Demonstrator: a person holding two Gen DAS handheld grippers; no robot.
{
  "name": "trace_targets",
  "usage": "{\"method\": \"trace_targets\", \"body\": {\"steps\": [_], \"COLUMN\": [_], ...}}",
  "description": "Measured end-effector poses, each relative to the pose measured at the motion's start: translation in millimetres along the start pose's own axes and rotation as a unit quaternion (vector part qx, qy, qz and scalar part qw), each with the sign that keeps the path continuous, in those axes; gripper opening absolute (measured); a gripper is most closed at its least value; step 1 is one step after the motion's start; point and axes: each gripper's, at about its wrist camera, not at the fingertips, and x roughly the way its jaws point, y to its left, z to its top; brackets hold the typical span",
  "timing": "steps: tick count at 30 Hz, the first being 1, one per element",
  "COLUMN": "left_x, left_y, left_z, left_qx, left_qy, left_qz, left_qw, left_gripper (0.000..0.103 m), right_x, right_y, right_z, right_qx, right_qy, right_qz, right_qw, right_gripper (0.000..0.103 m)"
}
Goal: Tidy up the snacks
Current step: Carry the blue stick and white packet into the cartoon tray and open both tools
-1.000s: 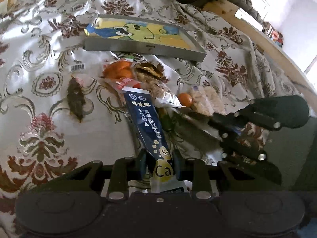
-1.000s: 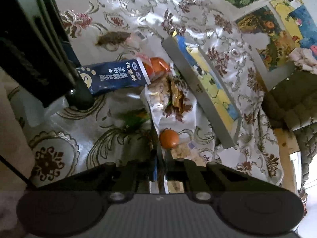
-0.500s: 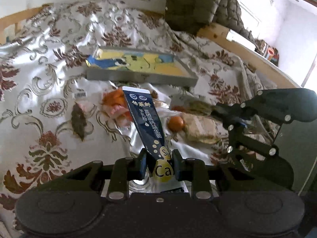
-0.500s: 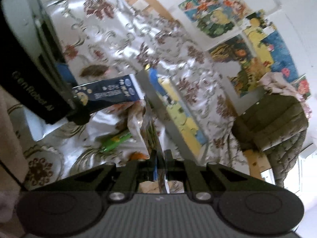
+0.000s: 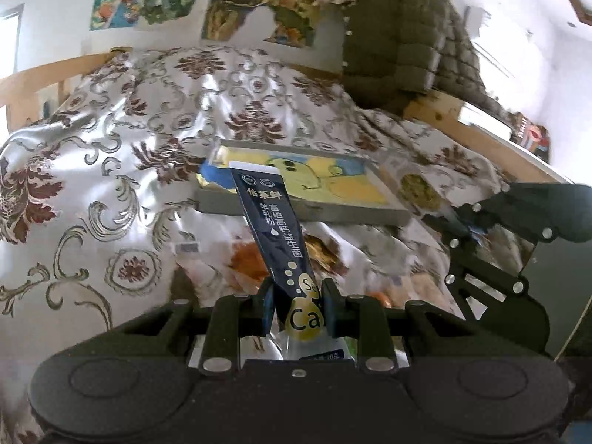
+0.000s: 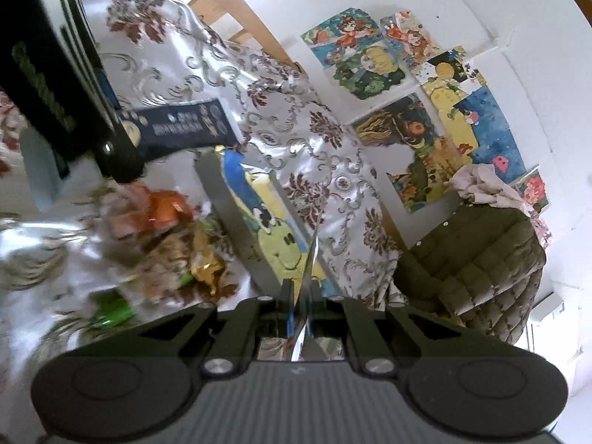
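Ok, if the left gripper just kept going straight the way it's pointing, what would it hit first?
Probably the shallow tray with the yellow cartoon picture. The left gripper points at it, and the dark blue sachet in its fingers would touch first. Depth is hard to judge.

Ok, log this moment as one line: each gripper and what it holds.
left gripper: shut on dark blue sachet | right gripper: shut on thin clear packet | both above tray

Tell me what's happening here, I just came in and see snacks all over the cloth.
A person is sorting snacks with a tool in each hand. The left tool is shut on a long dark blue packet, held above the patterned cloth. The right tool pinches a thin shiny packet edge-on. The other snacks lie loose on the cloth beside a tray with a yellow cartoon picture.
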Motion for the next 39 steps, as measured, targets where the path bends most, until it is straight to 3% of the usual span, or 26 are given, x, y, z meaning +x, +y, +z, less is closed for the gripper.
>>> {"method": "trace_targets", "body": {"steps": [4,13,22,28,32,39], "left_x": [23.5,96.5,168.8,199.3,215.4,234.0], "left_y": [8.2,15.4,34.2,51.2,63.1,70.8], "left_z": [17.9,69.5,104.1,120.7,118.3,106.6], "left_qx": [-0.005,0.053,0.003,-0.014,-0.019,-0.021], "left_qy": [-0.008,-0.07,-0.087,-0.067,-0.041,-0.012], "left_qz": [0.011,0.019,0.012,0.005,0.013,0.021], "left_qw": [0.9999,0.996,0.9961,0.9976,0.9989,0.9995], "left_gripper": [0.028,0.028,0.028,0.028,0.028,0.028], "right_x": [33.7,92.9,145.9,183.9,204.6,207.9], "right_y": [0.0,-24.6,-51.2,-58.2,-54.6,-41.0], "right_z": [-0.8,1.6,5.5,10.6,8.3,10.8], "right_qx": [0.009,0.092,0.177,0.208,0.227,0.231], "right_qy": [-0.006,-0.029,-0.046,-0.032,-0.004,0.004], "right_qz": [-0.016,-0.045,-0.079,-0.054,-0.01,0.028], "right_qw": [1.0,0.994,0.98,0.976,0.974,0.973], "right_gripper": [0.007,0.007,0.007,0.007,0.007,0.008]}}
